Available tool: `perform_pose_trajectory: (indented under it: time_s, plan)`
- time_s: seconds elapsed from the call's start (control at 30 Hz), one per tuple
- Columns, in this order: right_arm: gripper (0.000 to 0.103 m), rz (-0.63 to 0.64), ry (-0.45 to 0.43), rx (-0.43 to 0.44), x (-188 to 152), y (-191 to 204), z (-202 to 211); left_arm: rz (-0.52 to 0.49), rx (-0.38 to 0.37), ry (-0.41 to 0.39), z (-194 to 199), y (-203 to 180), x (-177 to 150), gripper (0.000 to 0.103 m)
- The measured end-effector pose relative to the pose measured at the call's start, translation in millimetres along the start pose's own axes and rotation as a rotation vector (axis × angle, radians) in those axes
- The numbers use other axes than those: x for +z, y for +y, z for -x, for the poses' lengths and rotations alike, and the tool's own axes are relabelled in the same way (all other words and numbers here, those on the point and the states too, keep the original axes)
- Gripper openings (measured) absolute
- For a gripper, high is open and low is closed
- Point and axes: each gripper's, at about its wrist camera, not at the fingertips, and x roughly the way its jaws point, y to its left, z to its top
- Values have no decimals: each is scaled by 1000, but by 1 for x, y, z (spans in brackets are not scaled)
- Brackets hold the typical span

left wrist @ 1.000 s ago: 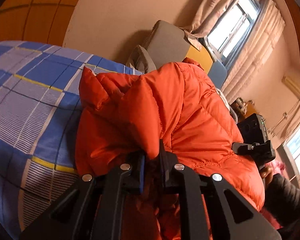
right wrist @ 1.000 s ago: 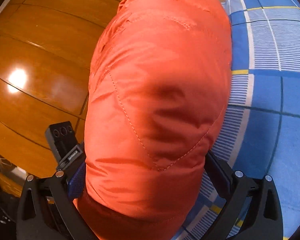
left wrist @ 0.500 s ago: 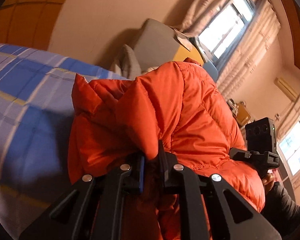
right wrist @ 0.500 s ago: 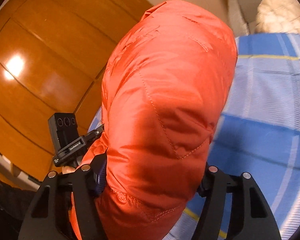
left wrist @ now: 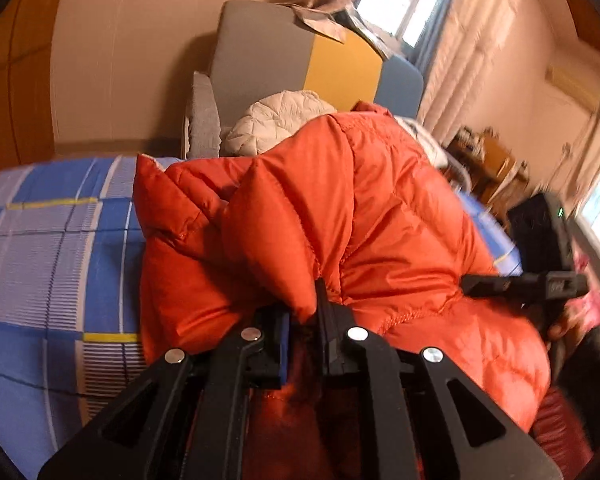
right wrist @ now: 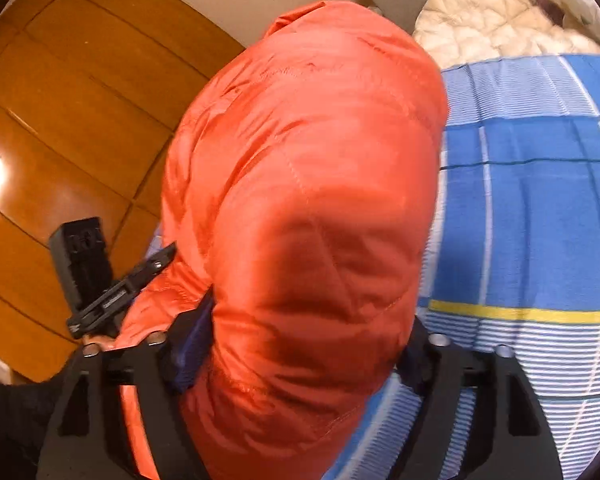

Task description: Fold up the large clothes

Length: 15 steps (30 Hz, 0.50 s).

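Currently the left gripper (left wrist: 303,334) pinches a thin fold of the puffy, quilted orange down jacket (left wrist: 340,216), its jaws nearly together on the fabric. That jacket bulges above the blue, white and yellow checked bedsheet (left wrist: 56,248), bunched between both tools. Further right, the right gripper (right wrist: 306,354) straddles a thick roll of the same jacket (right wrist: 308,184); its jaws are opening, with the padding bulging between them and touching the blue pad on the near side (the far pad is hidden by fabric).

My worry is that slippery shell: as the right jaws widen, the fat roll could spring out and undo the fold, leaving the whole weight on the left tool's small pinch, which might slide off.

By count: one orange jacket, one cream quilted jacket (left wrist: 278,122) heaped at the far end, two grippers, one checked sheet.
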Motion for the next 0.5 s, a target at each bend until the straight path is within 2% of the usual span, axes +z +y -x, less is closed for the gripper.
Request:
perform_pose_trajectory:
  time_s: [0.07,0.13,0.2,0.3,0.4,0.47,0.5]
  plan:
    - [91,7,-15,-65,-1,10,5,-26,30,-2,3,-7,0,10]
    - [91,26,-36,-120,3,16,19,-57,69,-4,6,-15,-2,10]
    - [91,68,-83,-235,-5,32,33,-53,82,-4,7,-20,-2,10]
    - [91,140,-149,-352,-20,63,49,-38,100,-15,14,-21,-3,10]
    - [89,226,-189,-442,-35,99,52,-32,126,-23,17,-20,-7,10]
    - [81,275,-188,-475,-40,120,45,-31,135,-24,18,-21,-8,10]
    - [78,305,-177,-520,-44,130,38,-31,137,-23,18,-21,-8,10]
